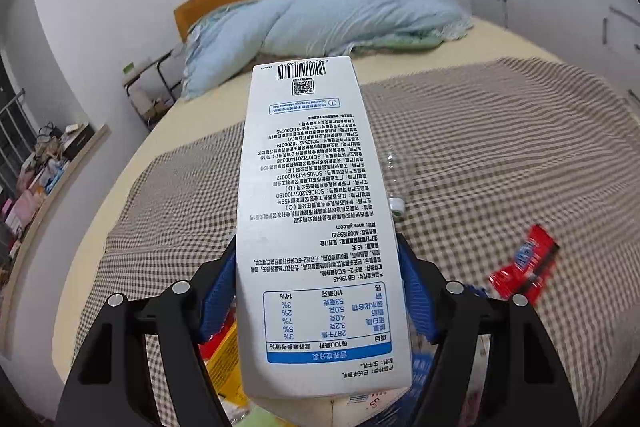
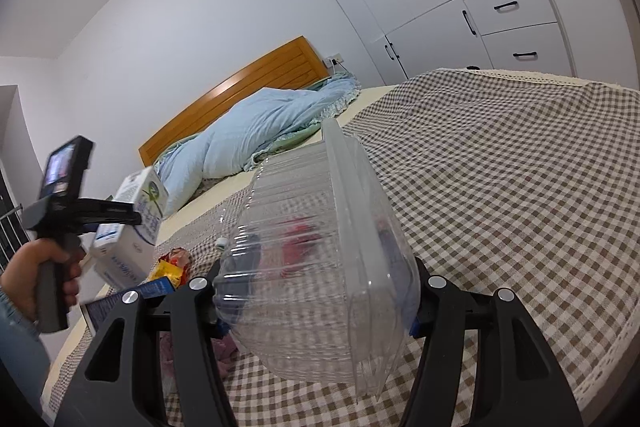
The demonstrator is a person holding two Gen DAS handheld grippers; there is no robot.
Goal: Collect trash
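A white milk carton (image 1: pixel 316 227) is gripped lengthwise in the left claw (image 1: pixel 320 291), lifted clear of the checked bedspread (image 1: pixel 500 155). A clear plastic container (image 2: pixel 320 259) is clamped in the right claw (image 2: pixel 316 307), presumably for binning; a red wrapper (image 1: pixel 524 267) is left lying on the bed.

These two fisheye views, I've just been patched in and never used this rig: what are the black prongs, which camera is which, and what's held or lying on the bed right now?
The black prongs are handheld two-finger grippers, one in each of a person's hands, each with a camera looking along its fingers.

The left wrist view shows the left gripper clamped on a white milk carton. The right wrist view shows the right gripper clamped on a clear plastic clamshell container; at its left edge you see the person's hand holding the left gripper with the carton.

Both are lifted above the checked bedspread. Lying on it: a red wrapper, a clear plastic bottle and a yellow-and-red packet. A blue quilt lies by the headboard.
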